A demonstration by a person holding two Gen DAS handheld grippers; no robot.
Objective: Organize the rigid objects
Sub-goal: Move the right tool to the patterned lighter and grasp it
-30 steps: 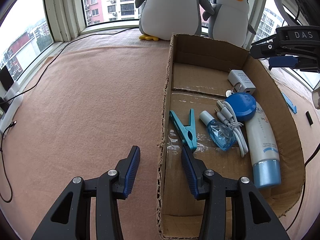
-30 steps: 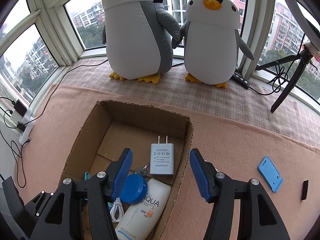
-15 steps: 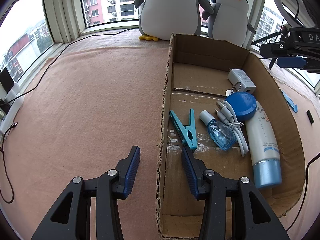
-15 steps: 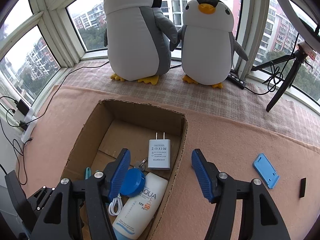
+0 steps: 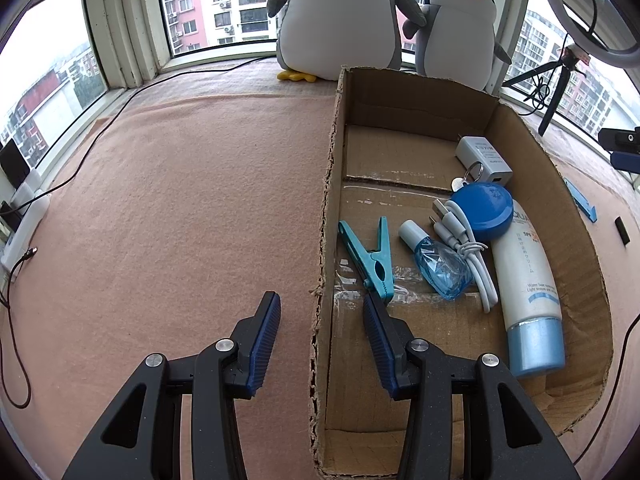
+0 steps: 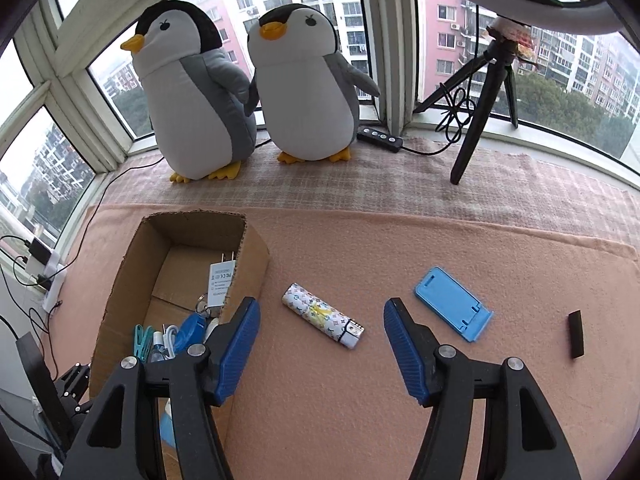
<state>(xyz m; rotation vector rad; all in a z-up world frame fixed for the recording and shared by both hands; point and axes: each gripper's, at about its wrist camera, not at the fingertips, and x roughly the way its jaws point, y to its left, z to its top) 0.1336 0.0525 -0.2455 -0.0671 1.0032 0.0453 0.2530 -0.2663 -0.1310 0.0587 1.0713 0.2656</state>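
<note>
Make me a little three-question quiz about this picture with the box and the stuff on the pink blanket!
1. True or false: the patterned white lighter lies inside the brown cardboard box.
2. Which is in the box? A) blue plastic phone stand B) teal plastic clothes peg C) small black block
3. Fill in: the right gripper is ____ and holds nothing.

Key: 1 false, it lies on the blanket beside the box; 2 B; 3 open.
</note>
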